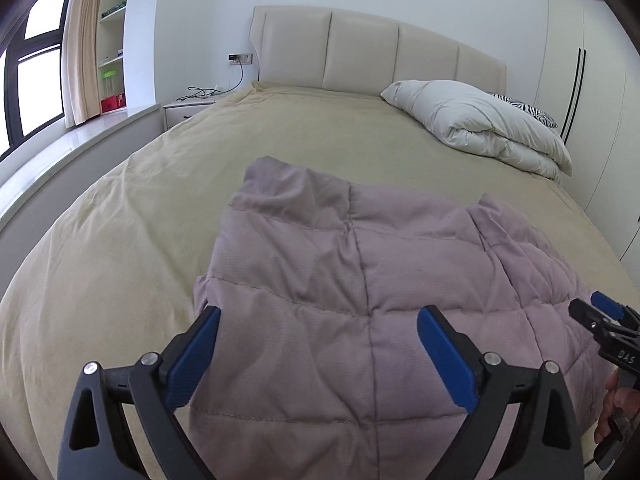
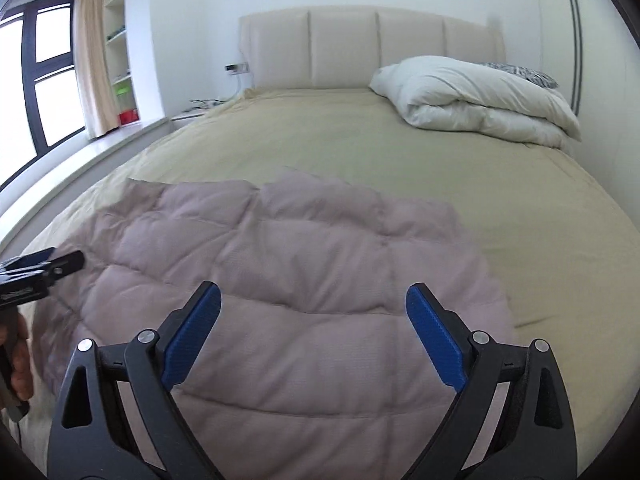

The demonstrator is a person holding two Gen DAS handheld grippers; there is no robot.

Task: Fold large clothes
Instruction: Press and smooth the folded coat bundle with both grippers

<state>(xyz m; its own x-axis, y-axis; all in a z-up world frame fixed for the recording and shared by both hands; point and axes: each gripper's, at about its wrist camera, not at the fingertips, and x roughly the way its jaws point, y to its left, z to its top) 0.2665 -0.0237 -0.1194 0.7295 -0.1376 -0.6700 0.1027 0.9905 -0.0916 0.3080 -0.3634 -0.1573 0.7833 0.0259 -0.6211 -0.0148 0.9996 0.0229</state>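
Nearest, the left tongs (image 1: 318, 334) and right tongs (image 2: 313, 314) both hang spread wide with nothing between them, above the mauve quilted jacket (image 1: 360, 300) lying folded on the bed (image 1: 120, 240). Its puffy padding could spring the fold open unattended. Farther back rests a white duvet (image 1: 480, 124).

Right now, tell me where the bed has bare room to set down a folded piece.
Free: the beige bedspread between the quilted mauve garment and the headboard, plus the window-side strip left of the garment. Crowded: the far right corner holds the folded white duvet; both open grippers hover over the garment.
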